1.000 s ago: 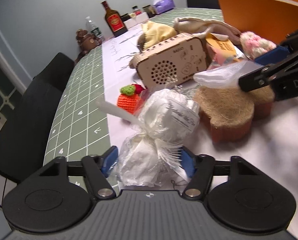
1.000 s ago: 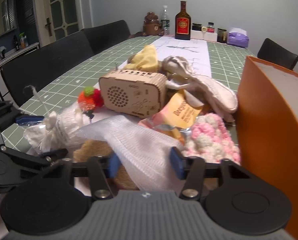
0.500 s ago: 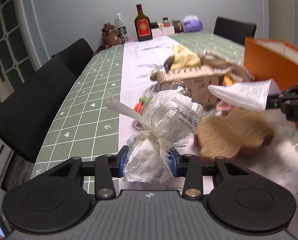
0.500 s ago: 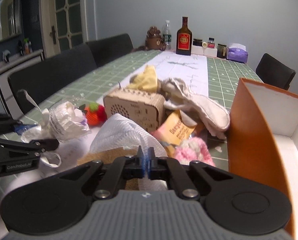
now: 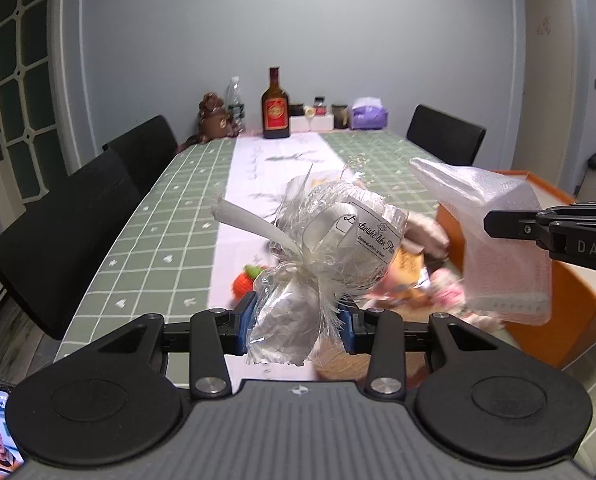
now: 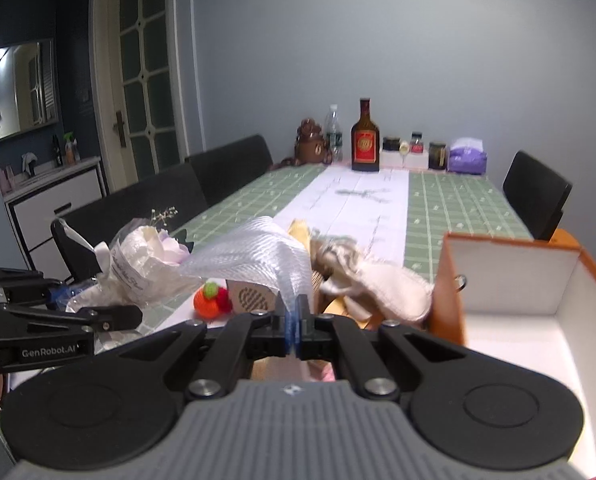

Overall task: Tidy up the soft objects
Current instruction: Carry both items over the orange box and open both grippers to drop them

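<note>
My left gripper [image 5: 295, 326] is shut on a cellophane-wrapped white flower bundle [image 5: 330, 248] with a ribbon and label, held above the table; it also shows in the right wrist view [image 6: 141, 264]. My right gripper [image 6: 296, 328] is shut on a white mesh cloth [image 6: 261, 252], which hangs in the air beside the orange box in the left wrist view [image 5: 498, 240]. The orange box [image 6: 518, 280] with white inside stands open at the right. On the table lie an orange crochet toy [image 6: 211, 300], a wooden speaker box [image 6: 251, 298] and a beige cloth [image 6: 378, 280].
A green checked tablecloth with a white runner [image 6: 362, 204] covers the long table. A brown bottle [image 6: 364, 138], a water bottle, jars, a brown plush and a purple tissue pack [image 6: 468, 156] stand at the far end. Black chairs [image 5: 77, 216] line both sides.
Both grippers have risen well above the table, carrying the flower bundle and the mesh cloth. One second ago the right jaws were open around the cloth; they closed on it.
</note>
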